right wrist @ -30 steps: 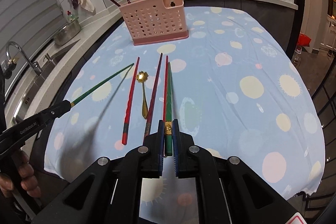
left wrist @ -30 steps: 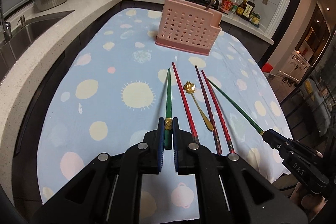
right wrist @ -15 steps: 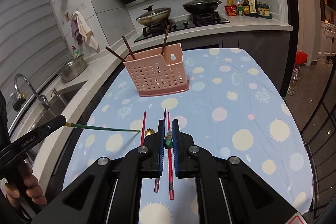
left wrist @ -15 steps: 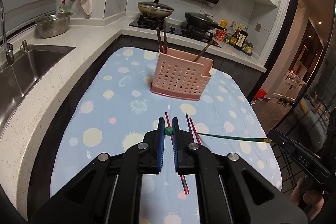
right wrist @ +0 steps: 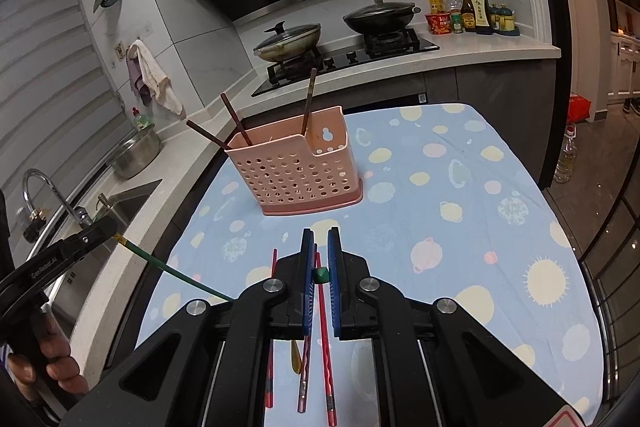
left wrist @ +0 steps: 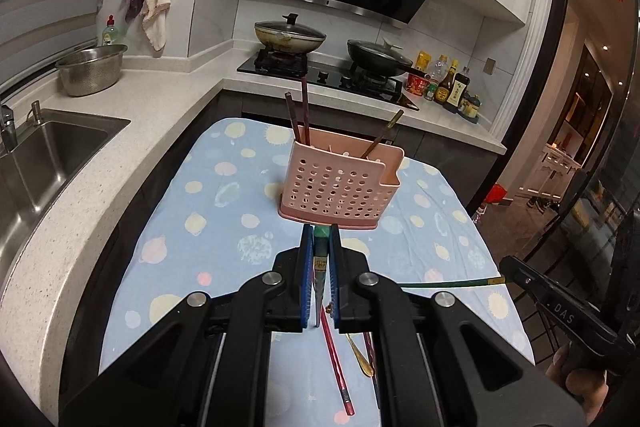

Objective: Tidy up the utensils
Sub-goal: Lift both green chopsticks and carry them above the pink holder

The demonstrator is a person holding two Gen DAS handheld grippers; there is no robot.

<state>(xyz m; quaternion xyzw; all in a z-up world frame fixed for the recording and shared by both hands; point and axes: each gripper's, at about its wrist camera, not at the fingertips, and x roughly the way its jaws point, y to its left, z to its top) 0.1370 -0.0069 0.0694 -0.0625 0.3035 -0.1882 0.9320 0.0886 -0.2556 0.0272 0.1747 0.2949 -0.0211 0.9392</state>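
Standing at the far end of the spotted blue cloth (left wrist: 208, 211), the pink plastic basket (left wrist: 336, 183) is pierced with round holes and holds three dark sticks. Each claw is closed on a slim green chopstick: the left claw (left wrist: 321, 239) grips one end-on (left wrist: 321, 231), and the right claw (right wrist: 319, 247) pinches another (right wrist: 320, 275). Red twisted chopsticks (right wrist: 325, 339) and a gold spoon (left wrist: 361, 357) lie on the cloth beneath, partly hidden by the black claw frames
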